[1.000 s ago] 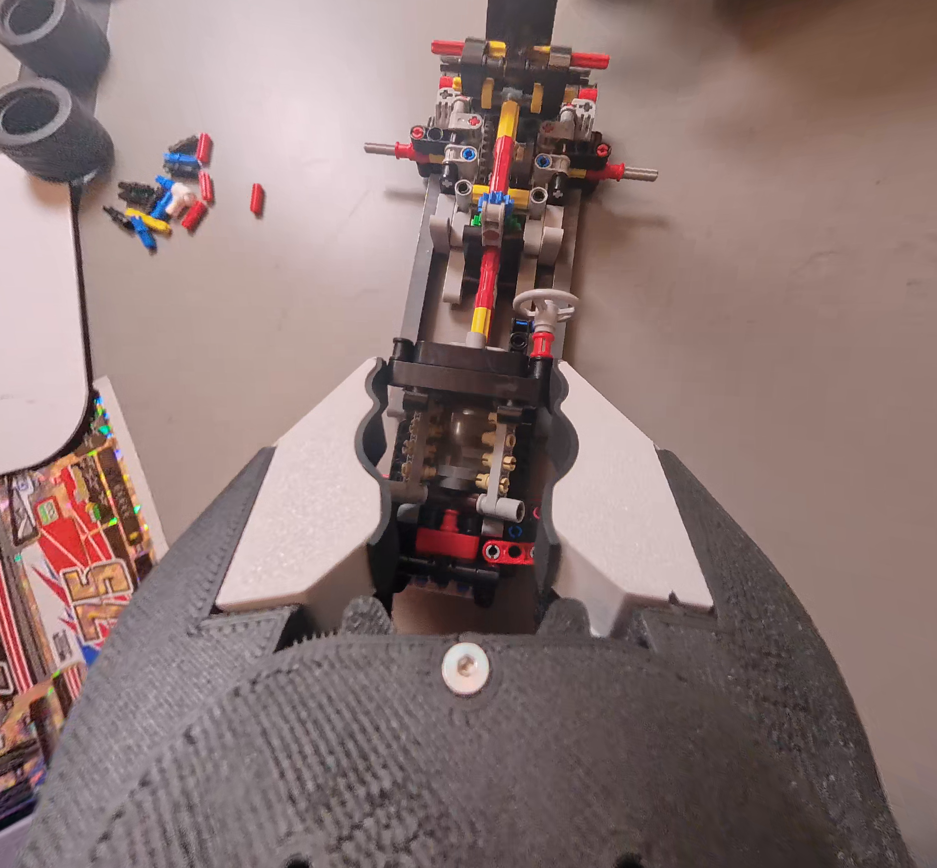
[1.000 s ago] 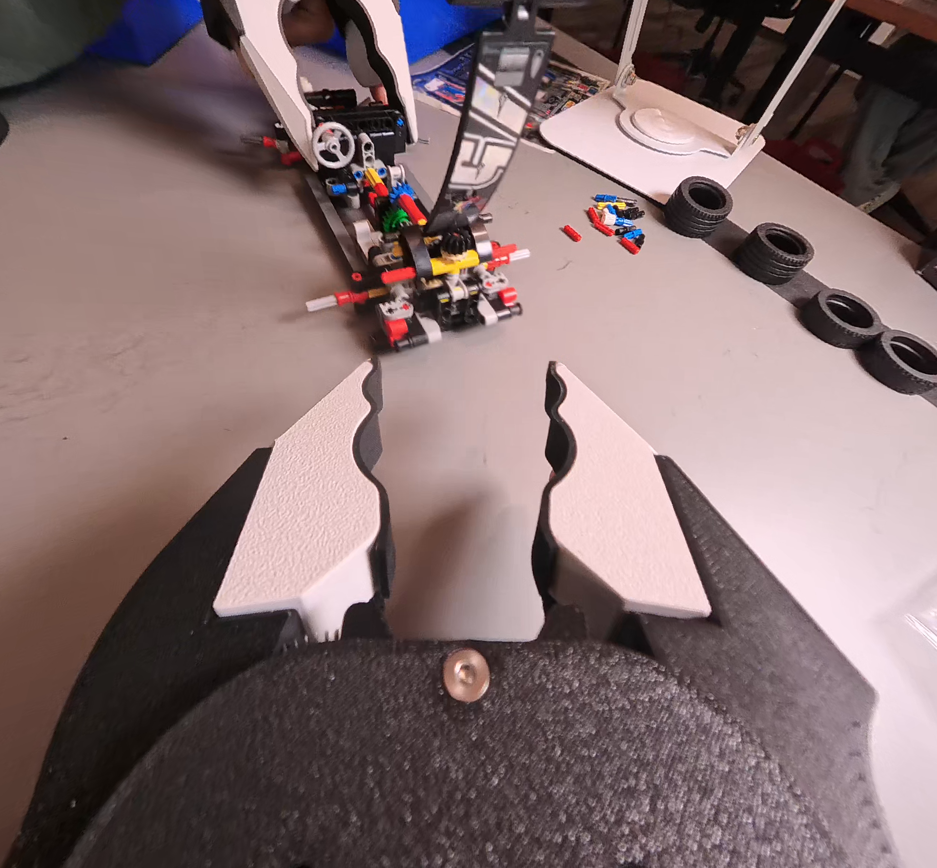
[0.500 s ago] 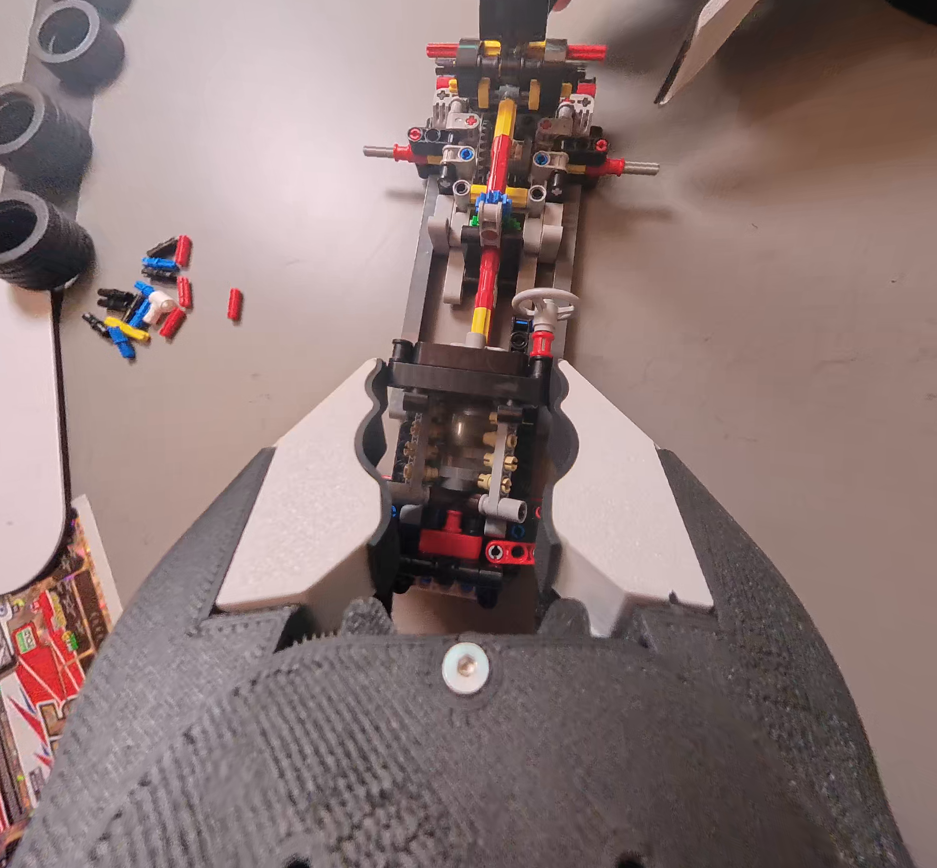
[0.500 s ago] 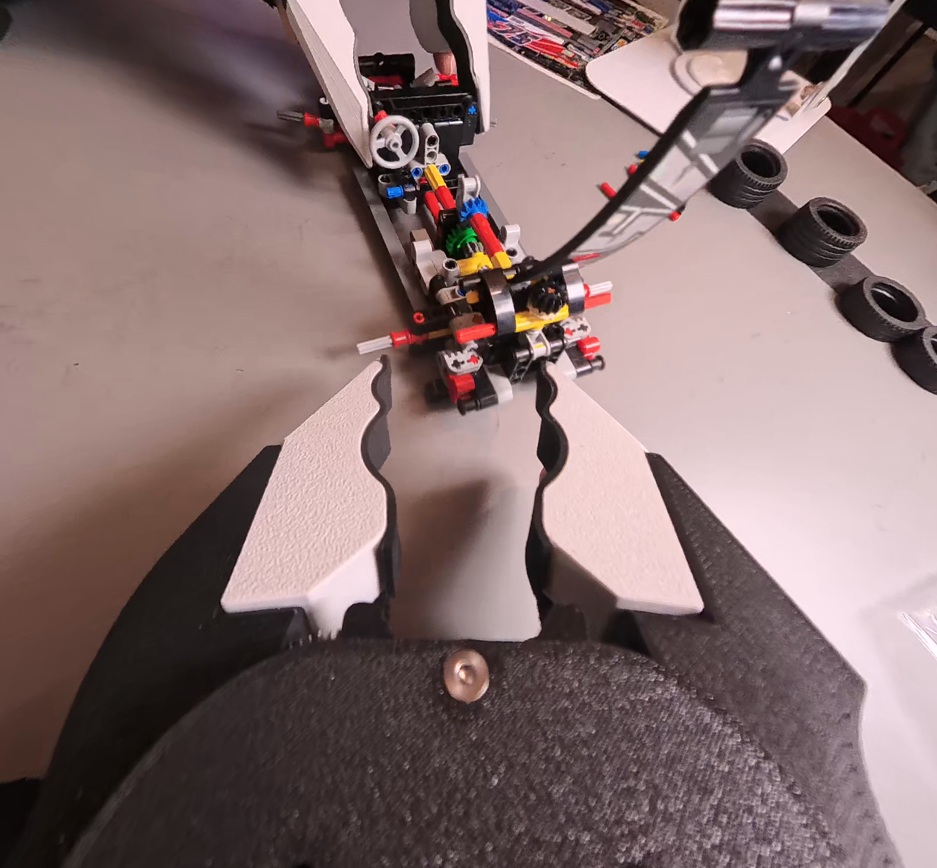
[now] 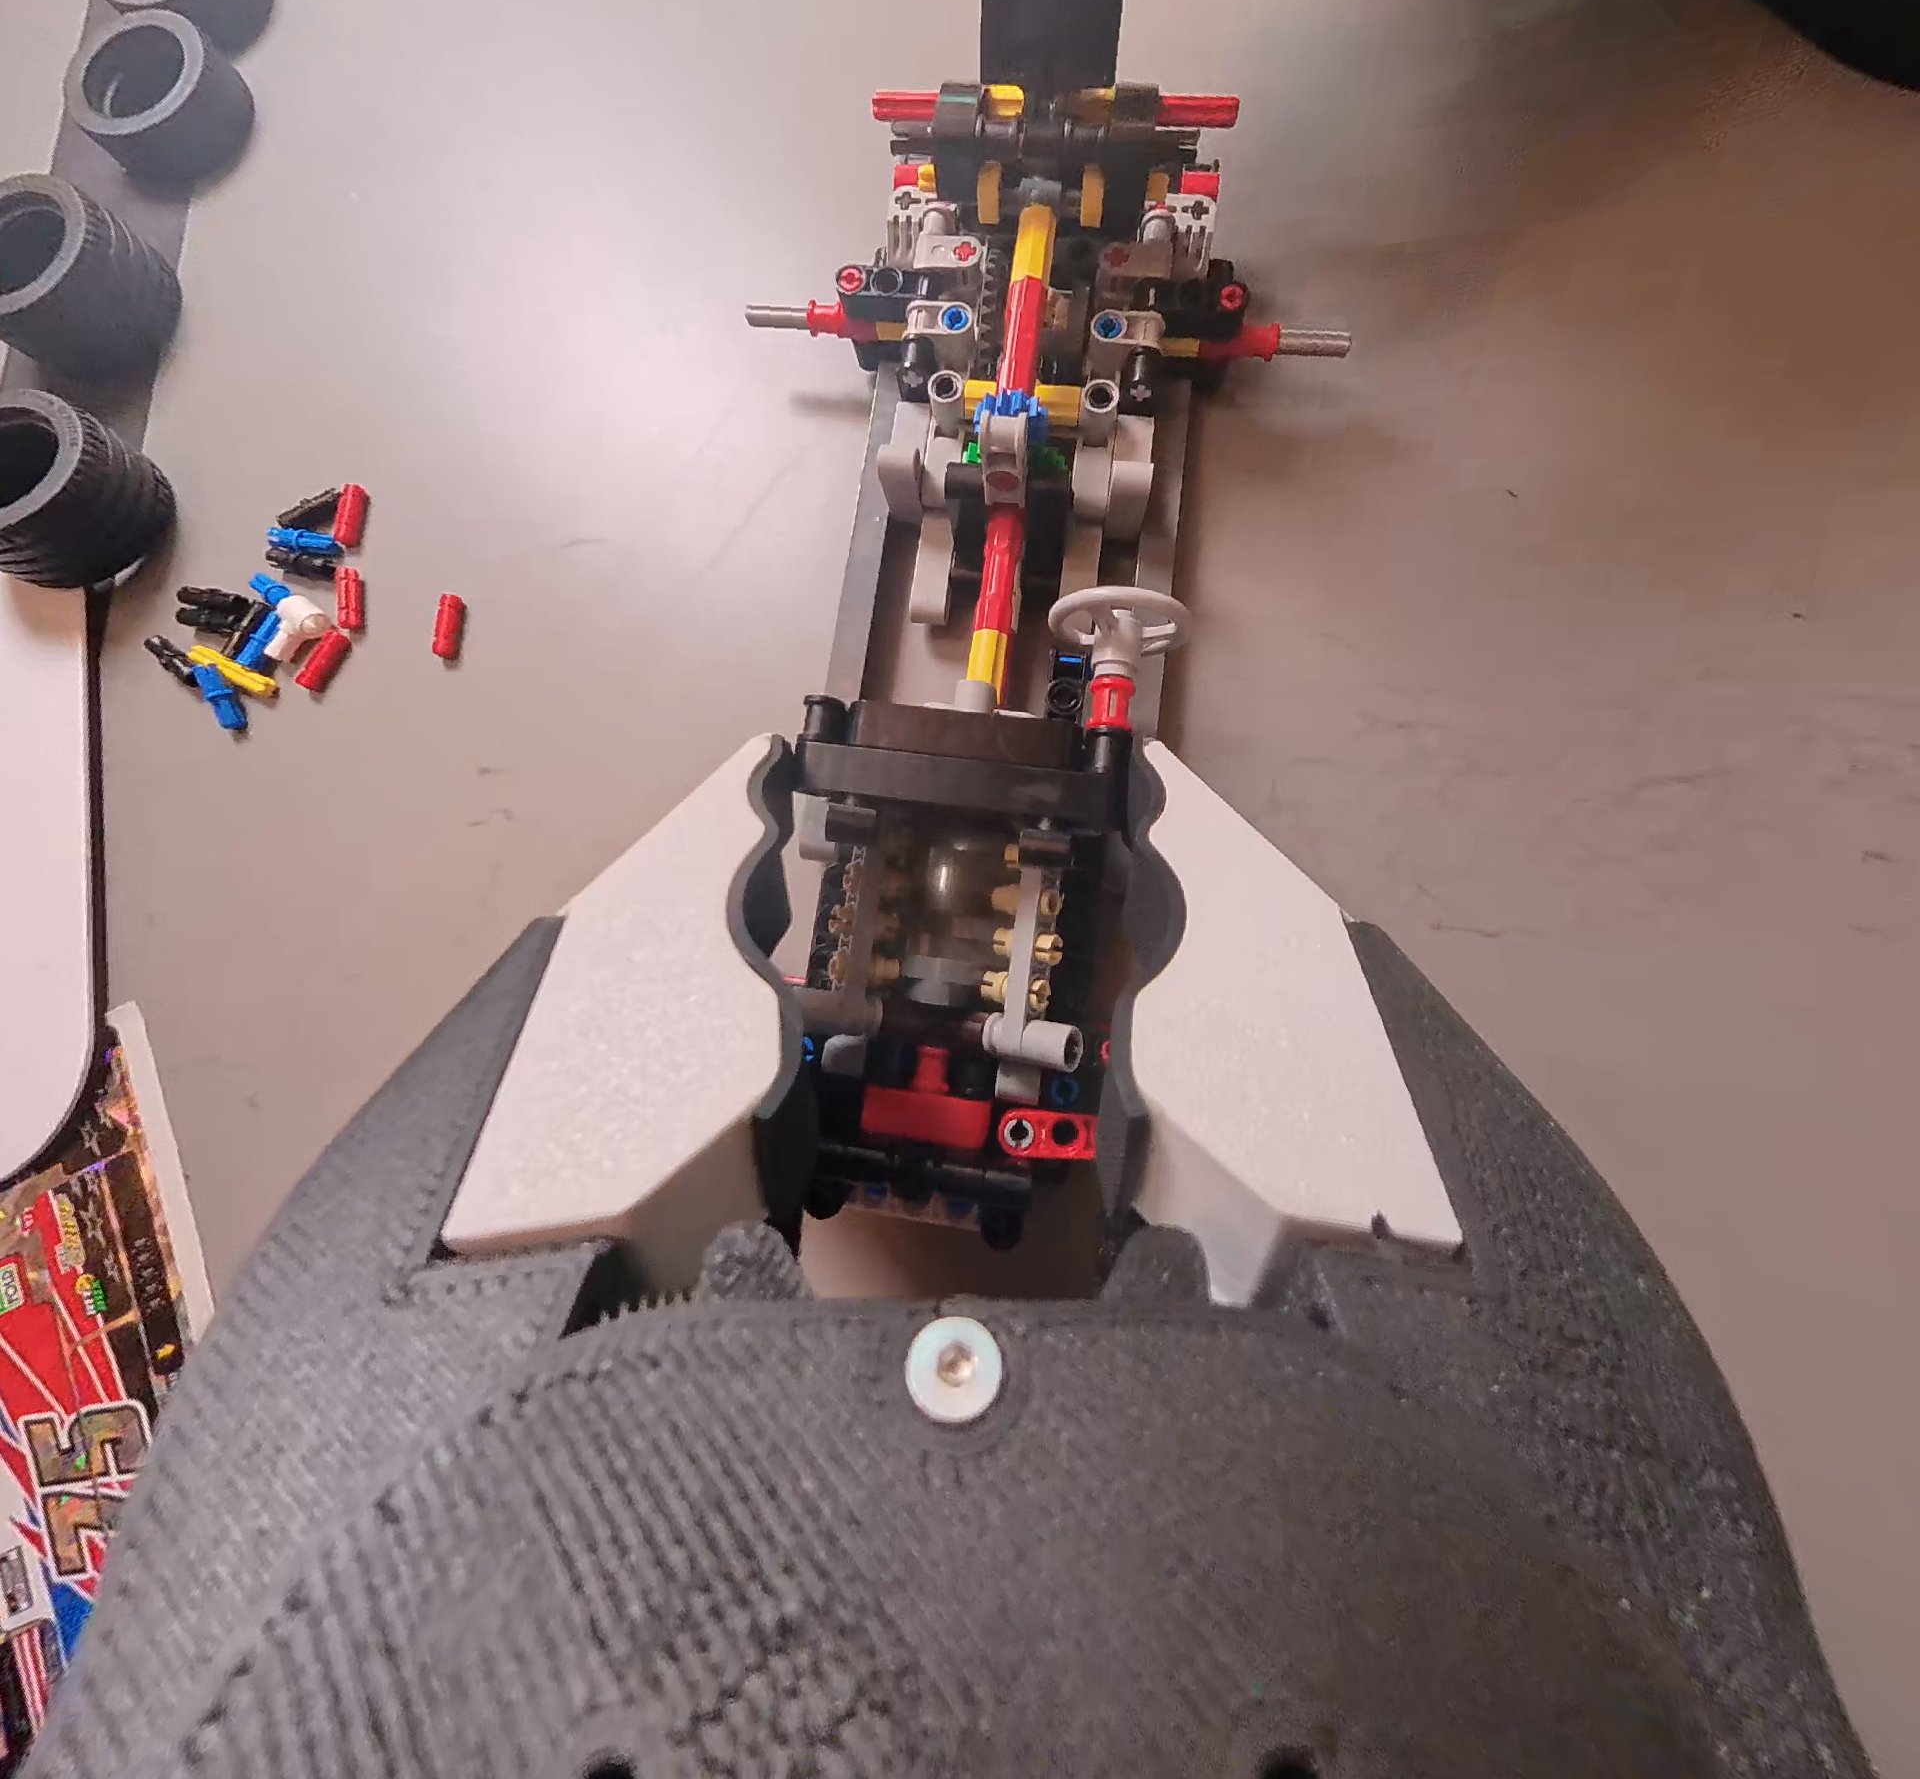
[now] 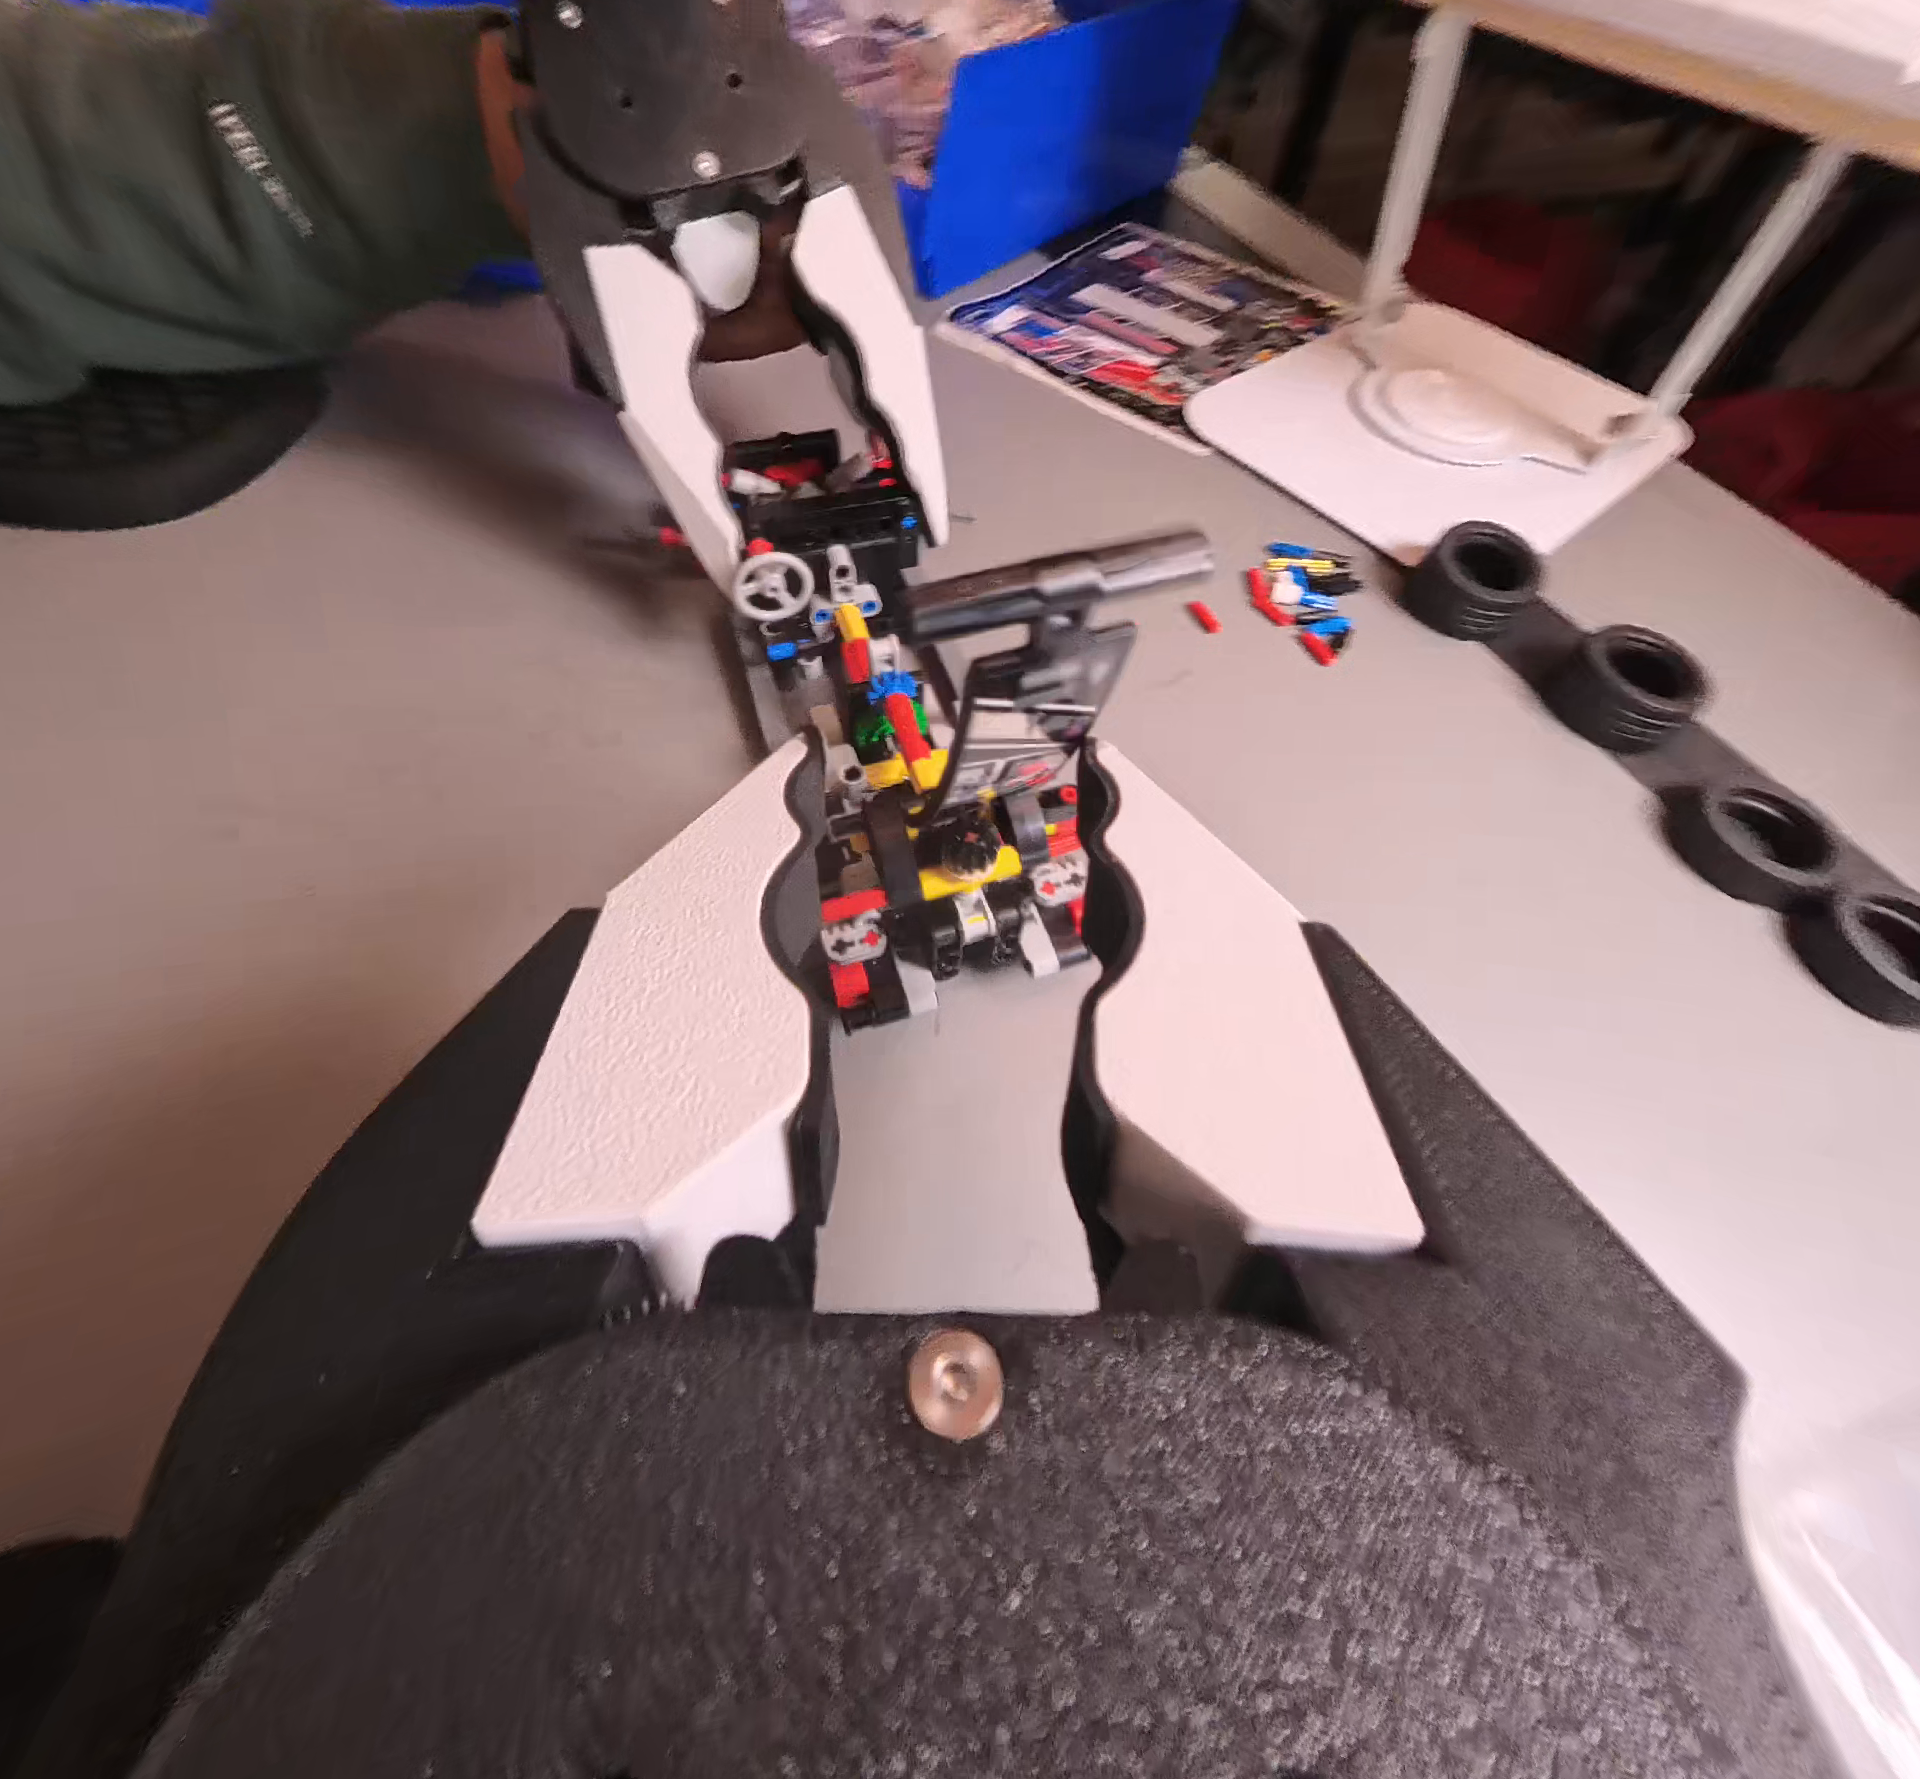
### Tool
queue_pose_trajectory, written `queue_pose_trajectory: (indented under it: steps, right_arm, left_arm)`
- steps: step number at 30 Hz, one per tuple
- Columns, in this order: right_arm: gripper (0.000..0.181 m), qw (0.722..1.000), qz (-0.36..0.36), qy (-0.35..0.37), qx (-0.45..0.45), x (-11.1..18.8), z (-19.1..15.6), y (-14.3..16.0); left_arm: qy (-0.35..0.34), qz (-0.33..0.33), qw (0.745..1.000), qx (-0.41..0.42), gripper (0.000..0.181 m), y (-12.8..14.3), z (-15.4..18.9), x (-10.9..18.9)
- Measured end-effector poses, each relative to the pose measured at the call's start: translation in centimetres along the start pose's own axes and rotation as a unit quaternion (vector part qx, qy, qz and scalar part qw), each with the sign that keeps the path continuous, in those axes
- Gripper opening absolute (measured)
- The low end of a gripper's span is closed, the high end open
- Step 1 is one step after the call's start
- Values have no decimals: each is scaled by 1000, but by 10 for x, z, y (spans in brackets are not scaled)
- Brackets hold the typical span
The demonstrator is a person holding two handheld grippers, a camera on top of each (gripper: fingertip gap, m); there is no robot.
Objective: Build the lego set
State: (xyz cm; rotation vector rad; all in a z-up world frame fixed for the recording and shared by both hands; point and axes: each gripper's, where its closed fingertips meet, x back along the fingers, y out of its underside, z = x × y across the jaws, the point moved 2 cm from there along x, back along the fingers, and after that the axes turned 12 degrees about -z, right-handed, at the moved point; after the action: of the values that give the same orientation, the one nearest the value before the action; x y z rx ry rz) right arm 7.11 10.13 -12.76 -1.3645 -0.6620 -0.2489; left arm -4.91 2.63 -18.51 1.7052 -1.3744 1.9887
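the lego chassis (image 5: 1013, 524) lies lengthwise on the table (image 5: 1507, 690), one end between the left gripper (image 5: 951, 773) fingers, the far end between the right gripper (image 6: 940, 763) fingers, seemingly not yet pinched there. a long panel (image 6: 1029, 680) rises from that far end. left of the left gripper lie loose pins (image 5: 275, 602), with four tyres (image 5: 83, 285) in a row beyond them. a sticker sheet (image 5: 73, 1366) lies nearer, at the left edge.

Workshop or lab setting. Grey worktable (image 6: 312, 794), blue parts bin (image 6: 1049, 119) upper centre, white-legged bench (image 6: 1558, 46) upper right.
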Motion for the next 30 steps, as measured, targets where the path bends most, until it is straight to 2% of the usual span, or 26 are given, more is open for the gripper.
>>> queue_pose_trajectory:
  steps: [1,2,4,6,10,13,15,17,19,21,24,26,30]
  right_arm:
    - [38,999,-15,-28,11,-5,-2,-3]
    - [25,998,-29,-47,25,-10,-3,-7]
    - [24,993,-60,-75,65,-24,-10,-20]
    - [24,982,-124,-83,118,-43,-17,-26]
    - [24,943,-260,-82,189,-78,-26,-18]
    - [25,927,-297,-70,220,-91,-23,-12]
    - [43,934,-277,-74,213,-86,-22,-20]
    - [57,956,-212,-80,188,-71,-16,-42]
    - [52,984,-94,-57,143,-49,5,-80]
    - [46,995,18,16,92,-25,47,-117]
    - [40,981,118,153,10,0,124,-148]
    - [33,963,150,223,-33,4,170,-156]
    - [31,937,151,293,-117,-23,243,-156]
  left_arm:
    - [-1,-1,1000,0,63,0,2,0]
    - [-1,0,1000,1,63,0,4,1]
    - [-3,5,1000,5,63,1,7,1]
    - [-9,12,1000,12,63,2,8,2]
    - [-32,23,999,24,63,5,9,5]
    - [-58,38,997,26,65,6,8,12]
    - [-59,61,996,37,68,6,9,26]
    - [-65,107,990,57,68,3,8,51]
    - [-92,178,976,85,65,1,3,84]
    - [-137,259,948,125,61,3,-7,119]
    - [-220,359,885,198,52,19,-28,167]
    - [-267,389,850,235,48,33,-40,188]
    - [-313,387,821,281,41,53,-55,196]
